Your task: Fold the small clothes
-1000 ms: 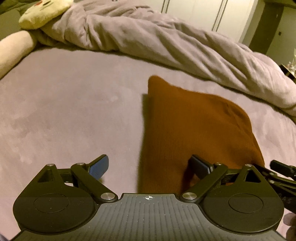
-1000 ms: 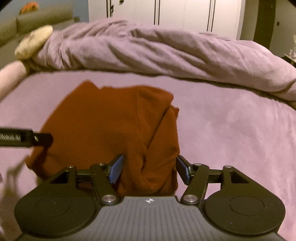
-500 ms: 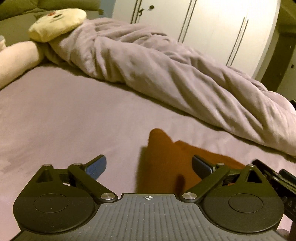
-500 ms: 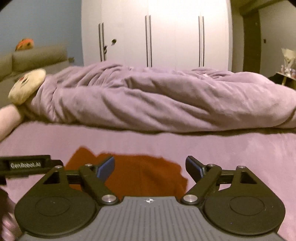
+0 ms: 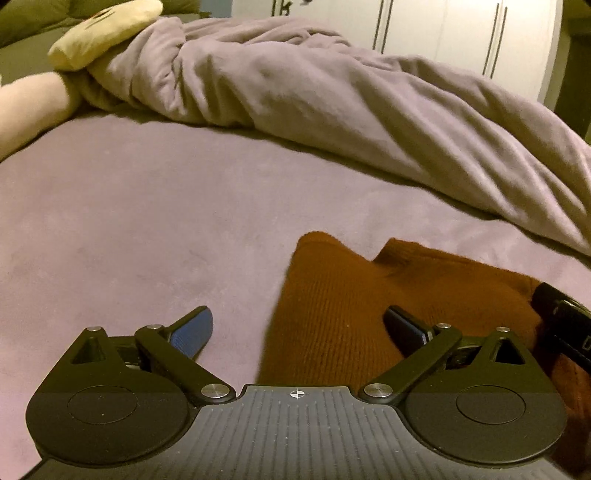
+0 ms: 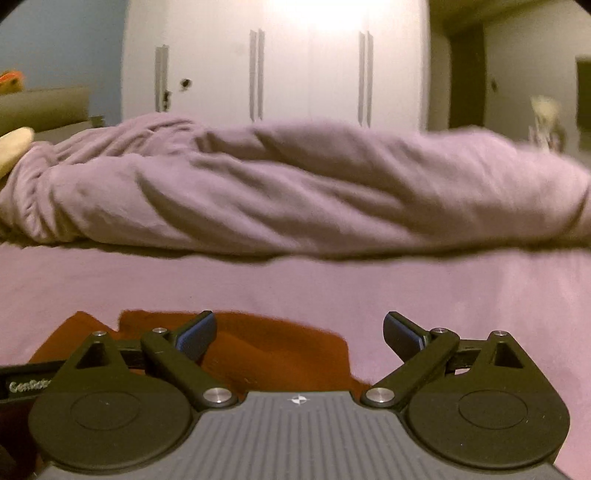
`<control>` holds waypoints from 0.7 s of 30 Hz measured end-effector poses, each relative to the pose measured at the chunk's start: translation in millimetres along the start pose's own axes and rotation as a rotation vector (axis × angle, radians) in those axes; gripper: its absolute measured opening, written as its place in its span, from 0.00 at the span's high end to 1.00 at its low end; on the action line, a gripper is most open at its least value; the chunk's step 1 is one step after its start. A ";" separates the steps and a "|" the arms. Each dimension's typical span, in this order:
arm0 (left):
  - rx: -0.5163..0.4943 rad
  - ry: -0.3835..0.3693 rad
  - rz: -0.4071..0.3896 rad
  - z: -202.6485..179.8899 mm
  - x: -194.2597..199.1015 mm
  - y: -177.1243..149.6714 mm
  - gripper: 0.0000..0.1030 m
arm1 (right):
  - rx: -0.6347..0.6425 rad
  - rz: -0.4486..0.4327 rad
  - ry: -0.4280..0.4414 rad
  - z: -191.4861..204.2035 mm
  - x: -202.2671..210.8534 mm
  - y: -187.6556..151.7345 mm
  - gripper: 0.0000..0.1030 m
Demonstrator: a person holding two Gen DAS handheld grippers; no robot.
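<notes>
A folded rust-brown knit garment point(image 5: 388, 295) lies flat on the purple bed sheet point(image 5: 147, 221). My left gripper point(image 5: 299, 326) is open and empty, low over the garment's left edge, with its right finger over the cloth. My right gripper point(image 6: 299, 330) is open and empty, held above the garment point(image 6: 273, 343), which shows only at the bottom of the right wrist view. The right gripper's body appears at the right edge of the left wrist view point(image 5: 565, 325). The left gripper's body shows at the left edge of the right wrist view point(image 6: 26, 380).
A bunched purple duvet point(image 5: 332, 96) lies across the far side of the bed point(image 6: 295, 192). A yellow plush toy point(image 5: 103, 33) and a pale pillow point(image 5: 29, 107) sit at the far left. White wardrobe doors point(image 6: 295, 74) stand behind the bed.
Both grippers have drawn back and tilted up from the garment, so it has slid to the bottom of both views. Both stayed open, and the right one has widened.
</notes>
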State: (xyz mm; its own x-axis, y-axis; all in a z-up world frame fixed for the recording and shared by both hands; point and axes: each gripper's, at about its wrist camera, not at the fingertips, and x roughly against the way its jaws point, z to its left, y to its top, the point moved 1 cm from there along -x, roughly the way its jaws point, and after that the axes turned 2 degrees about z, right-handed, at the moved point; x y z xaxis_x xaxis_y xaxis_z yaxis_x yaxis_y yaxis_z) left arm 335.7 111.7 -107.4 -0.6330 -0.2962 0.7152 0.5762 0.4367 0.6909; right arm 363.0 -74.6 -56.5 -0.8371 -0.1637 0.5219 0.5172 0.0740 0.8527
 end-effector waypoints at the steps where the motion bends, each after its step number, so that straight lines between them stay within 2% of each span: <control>1: 0.002 -0.005 0.013 -0.1 0.9 3.0 0.00 | 0.010 0.006 -0.002 1.7 0.1 1.1 0.06; 5: 0.089 -0.090 0.087 23.7 24.6 12.6 0.00 | 0.021 0.029 0.032 2.7 21.5 13.3 0.04; 8: 0.061 -0.111 0.064 36.0 61.6 0.3 0.00 | 0.042 0.024 0.033 -1.4 58.3 12.7 0.04; 12: -0.036 -0.105 0.070 45.3 110.0 -24.4 0.00 | 0.059 0.168 0.099 -10.9 102.7 -9.5 0.04; 14: -0.051 -0.108 0.081 51.6 133.6 -40.9 0.00 | 0.076 0.234 0.094 -16.6 126.3 -25.1 0.04; 16: -0.093 -0.122 0.110 54.0 149.4 -53.4 0.00 | 0.069 0.287 0.083 -21.3 147.8 -38.5 0.04; 19: -0.161 -0.140 0.146 55.2 166.7 -71.2 0.00 | 0.049 0.390 0.113 -27.5 174.6 -57.7 0.04; 21: -0.184 -0.122 0.167 58.1 173.2 -81.0 0.00 | 0.059 0.457 0.110 -28.9 184.0 -68.6 0.04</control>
State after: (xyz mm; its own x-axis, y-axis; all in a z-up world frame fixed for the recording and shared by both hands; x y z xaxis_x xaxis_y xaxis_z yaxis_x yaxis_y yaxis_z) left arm 149.4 74.4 -45.6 -0.5729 -0.1240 0.8102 0.7546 0.3063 0.5804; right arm 178.7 -138.3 -19.6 -0.5008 -0.2043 0.8411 0.8143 0.2183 0.5379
